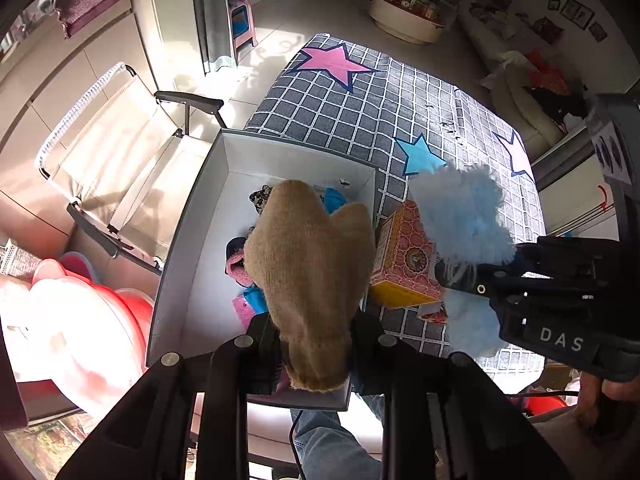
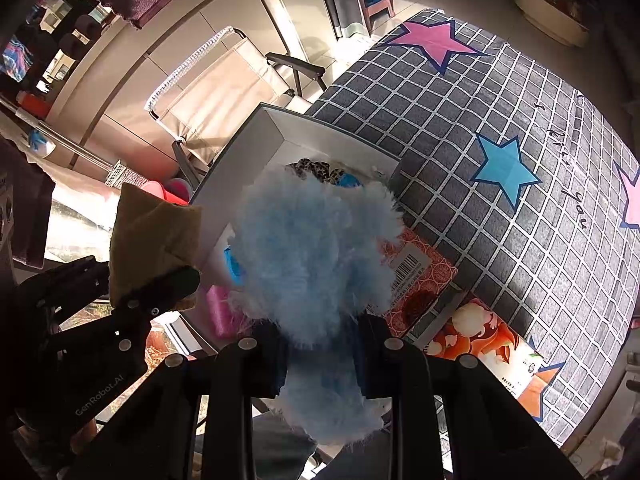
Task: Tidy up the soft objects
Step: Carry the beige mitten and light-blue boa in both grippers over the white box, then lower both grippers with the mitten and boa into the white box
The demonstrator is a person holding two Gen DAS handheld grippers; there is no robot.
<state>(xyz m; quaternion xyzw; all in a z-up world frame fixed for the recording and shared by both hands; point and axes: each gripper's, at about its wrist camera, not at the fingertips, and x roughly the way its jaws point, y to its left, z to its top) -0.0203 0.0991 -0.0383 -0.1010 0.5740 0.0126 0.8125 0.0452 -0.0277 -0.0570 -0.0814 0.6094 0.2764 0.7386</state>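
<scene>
My left gripper [image 1: 314, 354] is shut on a tan knitted mitten [image 1: 308, 264], which hangs above the white open box [image 1: 192, 280]. Inside the box lie soft items: a leopard-print piece [image 1: 260, 196], blue cloth [image 1: 334, 198] and a pink knit piece [image 1: 238, 268]. My right gripper [image 2: 322, 356] is shut on a fluffy light-blue item [image 2: 312, 248], held over the box's right edge. In the left wrist view the right gripper [image 1: 452, 276] appears at the right with the blue fluff [image 1: 464, 208]. The left gripper [image 2: 160, 284] with the mitten [image 2: 152, 236] shows at the left of the right wrist view.
The box [image 2: 256, 148] sits on a table with a grey checked cloth [image 1: 360, 112] bearing stars. A pink patterned carton [image 1: 404, 264] stands right of the box; an orange printed carton [image 2: 488, 344] lies nearby. A folding chair [image 1: 120, 160] and red basins [image 1: 132, 304] stand to the left.
</scene>
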